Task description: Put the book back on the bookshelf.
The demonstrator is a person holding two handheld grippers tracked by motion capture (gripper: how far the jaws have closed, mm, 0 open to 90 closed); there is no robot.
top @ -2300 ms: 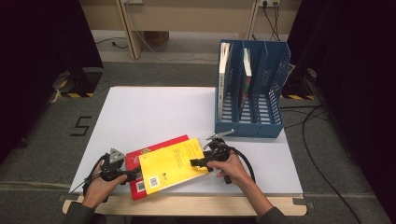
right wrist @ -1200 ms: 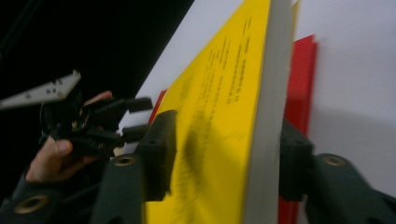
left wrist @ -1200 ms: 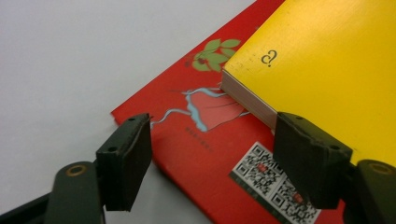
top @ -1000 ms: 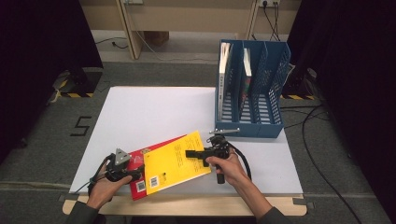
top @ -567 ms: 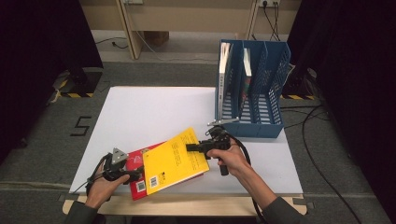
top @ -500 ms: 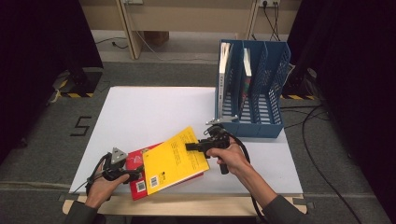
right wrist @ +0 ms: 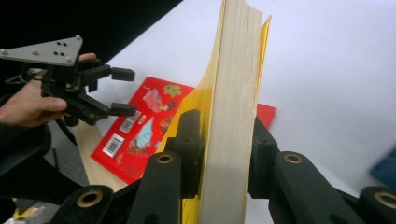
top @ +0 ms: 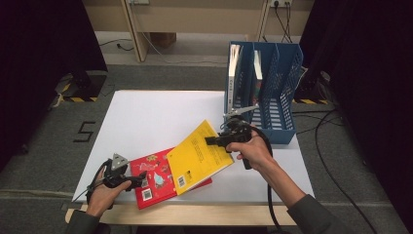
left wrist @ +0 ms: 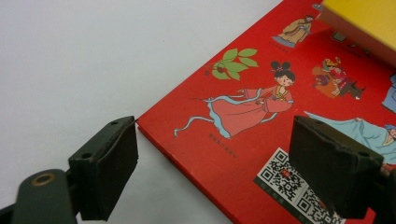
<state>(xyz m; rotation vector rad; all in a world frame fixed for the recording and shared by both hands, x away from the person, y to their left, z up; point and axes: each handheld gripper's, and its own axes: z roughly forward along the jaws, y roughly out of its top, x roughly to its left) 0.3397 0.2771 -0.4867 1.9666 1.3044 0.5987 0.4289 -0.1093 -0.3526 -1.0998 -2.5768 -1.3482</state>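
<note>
Right gripper (top: 213, 141): jaws clamped on the yellow book (top: 200, 157) — one pad on each cover, the page block between them in the right gripper view; they have just been closing on it.
Yellow book: held by its upper right edge, that side lifted off the table (top: 146, 117), the lower edge resting on the red book (top: 156, 179).
Left gripper (top: 142, 178): jaws apart, having just been opening; they straddle the red book's near corner in the left gripper view, and the left pad (left wrist: 109, 170) stands just beside the book's edge — whether it touches cannot be told.
Red book: flat on the table near its front edge, partly under the yellow book, its printed figures and codes facing up.
Blue file rack (top: 263, 92): at the table's far right, just beyond the right gripper, with upright books in its left compartments.
</note>
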